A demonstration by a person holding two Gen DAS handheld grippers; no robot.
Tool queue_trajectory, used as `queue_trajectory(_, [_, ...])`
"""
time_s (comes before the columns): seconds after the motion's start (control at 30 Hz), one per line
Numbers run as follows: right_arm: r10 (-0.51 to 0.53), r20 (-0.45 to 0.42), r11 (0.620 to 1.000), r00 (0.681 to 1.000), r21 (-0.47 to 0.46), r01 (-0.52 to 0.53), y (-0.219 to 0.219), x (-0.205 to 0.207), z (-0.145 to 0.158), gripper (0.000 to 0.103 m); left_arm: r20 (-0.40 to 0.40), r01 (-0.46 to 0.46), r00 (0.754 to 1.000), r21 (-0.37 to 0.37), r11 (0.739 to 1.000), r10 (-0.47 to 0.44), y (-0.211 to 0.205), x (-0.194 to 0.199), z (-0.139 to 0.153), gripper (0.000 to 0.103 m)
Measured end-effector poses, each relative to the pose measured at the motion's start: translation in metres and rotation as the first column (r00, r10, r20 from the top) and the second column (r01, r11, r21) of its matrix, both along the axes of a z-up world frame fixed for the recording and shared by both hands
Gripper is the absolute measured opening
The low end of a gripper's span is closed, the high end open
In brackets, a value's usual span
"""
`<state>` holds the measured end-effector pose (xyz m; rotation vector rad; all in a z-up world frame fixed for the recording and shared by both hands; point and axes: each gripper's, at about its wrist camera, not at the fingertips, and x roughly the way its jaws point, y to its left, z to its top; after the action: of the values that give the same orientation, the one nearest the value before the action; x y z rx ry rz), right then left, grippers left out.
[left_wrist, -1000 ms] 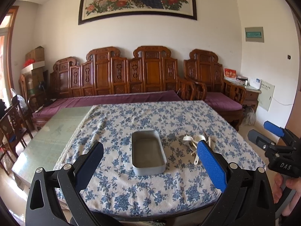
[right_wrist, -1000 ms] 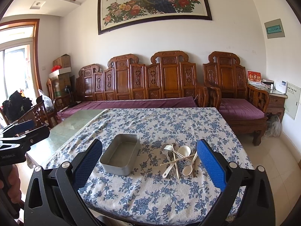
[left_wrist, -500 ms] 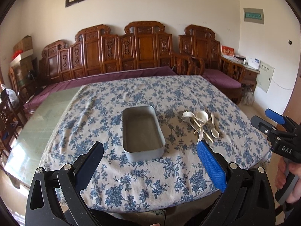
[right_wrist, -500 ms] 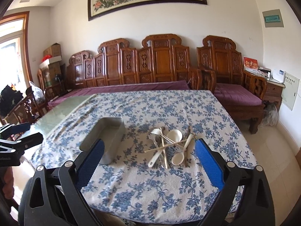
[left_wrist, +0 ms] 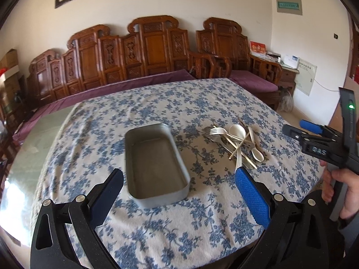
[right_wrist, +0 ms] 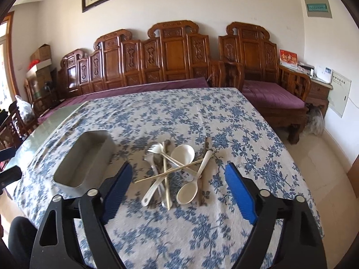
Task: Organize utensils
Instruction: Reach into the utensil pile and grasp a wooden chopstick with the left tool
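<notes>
Table [left_wrist: 33, 148] with a glassy green top, bare along the left edge. Spread over the rest, reaching the far, right and near edges: a white cloth [left_wrist: 179, 103] printed with blue flowers. Resting on the cloth toward the near edge, roughly mid-width: a grey metal tray [left_wrist: 154, 192], oblong with rounded corners, long side running from near edge to far edge. Just beside it toward the right edge, apart from it: a heap of utensils [right_wrist: 175, 170] lying crossed over one another, among them a white fork [right_wrist: 157, 148], a white soup spoon [right_wrist: 182, 154], a white spoon [right_wrist: 188, 192], pale chopsticks [right_wrist: 168, 171] and some metal pieces underneath.
</notes>
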<state>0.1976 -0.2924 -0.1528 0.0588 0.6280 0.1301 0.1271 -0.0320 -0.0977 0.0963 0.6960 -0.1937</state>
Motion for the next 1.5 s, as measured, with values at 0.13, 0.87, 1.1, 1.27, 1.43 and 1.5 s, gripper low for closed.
queue_trajectory(0.13, [-0.012,-0.040,1.000,0.999,0.022,0.013,-0.010,0.024,-0.018,0.074,-0.054,0.041,0.998,-0.021,0.999,-0.042,-0.012,0.025,-0.010,0.096])
queue_trajectory(0.87, [0.017,-0.222,0.997,0.975,0.075,0.000,-0.024,0.063,-0.094,0.060,-0.215,0.233,0.946,-0.079,0.969,-0.245,-0.105,0.130,-0.094,0.046])
queue_trajectory(1.1, [0.011,-0.227,0.997,0.974,0.071,0.005,-0.027,0.064,-0.095,0.060,-0.270,0.275,0.923,-0.036,0.961,-0.274,-0.137,0.151,-0.119,0.035])
queue_trajectory(1.27, [0.017,-0.226,0.999,0.974,0.054,-0.005,-0.025,0.064,-0.097,0.060,-0.298,0.275,0.913,-0.060,0.960,-0.280,-0.138,0.155,-0.125,0.015])
queue_trajectory(1.43, [0.011,-0.244,0.998,0.970,0.064,0.005,-0.029,0.066,-0.101,0.060,-0.292,0.282,0.909,-0.100,0.954,-0.299,-0.132,0.143,-0.119,0.006])
queue_trajectory(1.5, [0.017,-0.246,0.998,0.969,0.069,0.000,-0.028,0.066,-0.102,0.060,-0.279,0.279,0.914,-0.099,0.955,-0.295,-0.130,0.133,-0.113,0.004])
